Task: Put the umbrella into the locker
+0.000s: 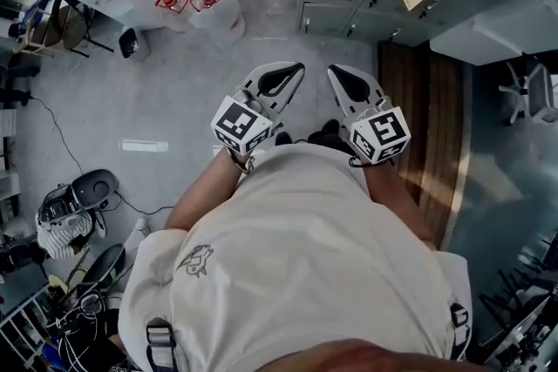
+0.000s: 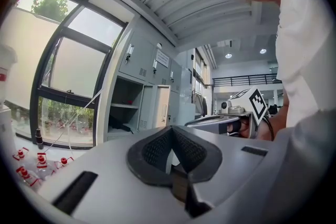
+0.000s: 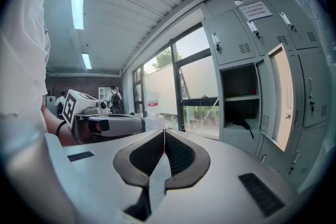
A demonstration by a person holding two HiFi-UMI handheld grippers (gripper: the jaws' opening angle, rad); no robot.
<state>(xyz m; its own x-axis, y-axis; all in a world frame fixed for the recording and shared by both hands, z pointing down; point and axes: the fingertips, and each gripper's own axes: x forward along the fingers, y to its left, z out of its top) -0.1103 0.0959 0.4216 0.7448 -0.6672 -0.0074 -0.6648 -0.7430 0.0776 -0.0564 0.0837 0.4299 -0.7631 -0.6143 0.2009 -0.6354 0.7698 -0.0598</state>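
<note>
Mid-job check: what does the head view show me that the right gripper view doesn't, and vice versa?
Head view only: the wooden floor strip and the swivel chair beside it.
Right gripper view only: the inside of the open locker compartment, where a dark object lies, too dim to identify.
Both: the right tongs, shut and empty, the left tongs alongside, and the locker's open door.

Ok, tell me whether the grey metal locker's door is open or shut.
Open: the grey metal locker door stands swung out, baring its dark compartment.
</note>
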